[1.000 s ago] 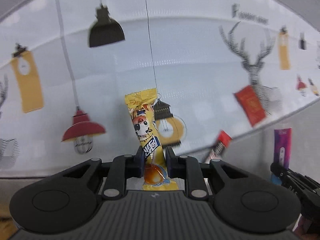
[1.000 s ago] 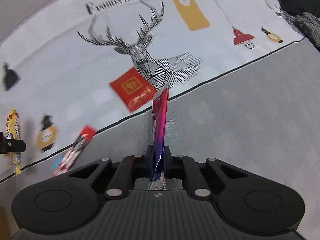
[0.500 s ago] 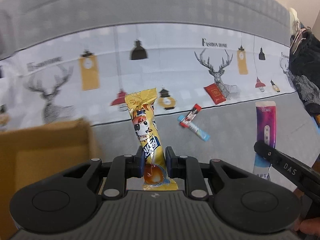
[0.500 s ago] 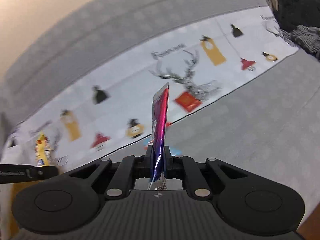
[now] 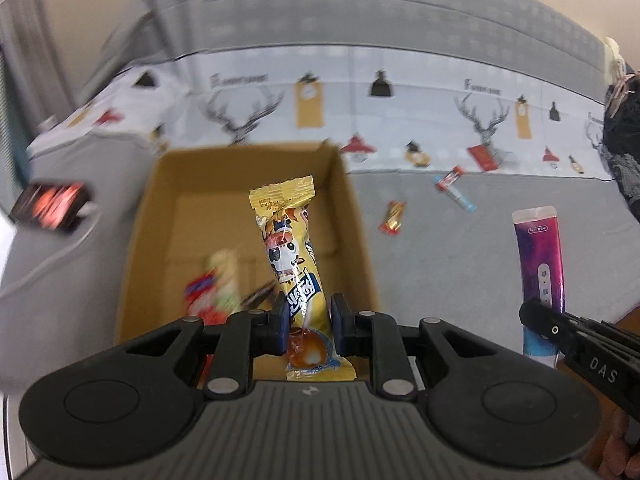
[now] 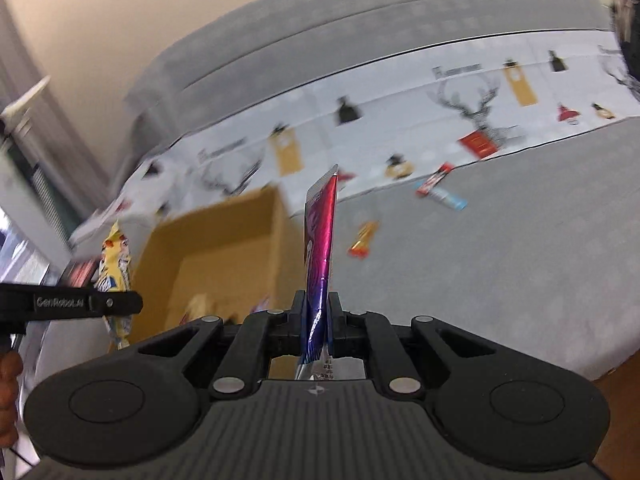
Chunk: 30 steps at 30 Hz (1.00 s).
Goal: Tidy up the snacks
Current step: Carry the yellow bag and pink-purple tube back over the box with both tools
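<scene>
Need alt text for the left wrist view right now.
The left gripper grips a yellow snack packet above an open cardboard box holding blurred snacks. At right, the right gripper holds a purple packet.

Snacks inside cardboard box (image 5: 352, 216) blurred, unidentifiable; dark packet (image 5: 50, 212) at left edge smeared.

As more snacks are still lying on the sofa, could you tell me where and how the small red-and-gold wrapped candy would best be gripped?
Grip the red-and-gold candy across its narrow middle, coming straight down from above. It lies flat on the grey cushion, apart from the other snacks, so its long sides seem free for the gripper fingers. Its crimped ends look thin, so likely less secure.
</scene>
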Available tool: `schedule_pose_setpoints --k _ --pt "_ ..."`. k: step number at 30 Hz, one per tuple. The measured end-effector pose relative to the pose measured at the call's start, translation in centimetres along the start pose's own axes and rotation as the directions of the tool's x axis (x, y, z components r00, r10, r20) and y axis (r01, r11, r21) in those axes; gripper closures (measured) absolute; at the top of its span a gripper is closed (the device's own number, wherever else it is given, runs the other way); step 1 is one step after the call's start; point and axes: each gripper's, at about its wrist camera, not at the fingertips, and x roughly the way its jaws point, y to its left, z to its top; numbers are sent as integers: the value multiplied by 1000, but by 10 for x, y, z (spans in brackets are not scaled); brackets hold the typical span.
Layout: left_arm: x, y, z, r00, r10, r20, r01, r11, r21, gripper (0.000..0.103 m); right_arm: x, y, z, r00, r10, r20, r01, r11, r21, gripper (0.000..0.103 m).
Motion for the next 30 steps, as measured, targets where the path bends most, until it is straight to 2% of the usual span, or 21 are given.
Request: schedule_pose_setpoints --k 7,11,21,30 --pt "-34 49 -71 999 22 -24 -24 997 -79 80 -25 58 -55 998 40 -43 -47 987 -153 94" --pt "-47 60 -95 1000 25 -17 -27 995 -92 80 -31 76 -72 996 52 -72 -65 979 -194 94" --pt "-60 61 -112 1000 -2 22 4 996 -86 80 -48 88 -80 998 37 -55 -48 973 -224 94" --pt "-56 64 -114 1000 -12 15 13 996 -93 80 -46 93 -80 998 28 -58 -42 970 -241 94"
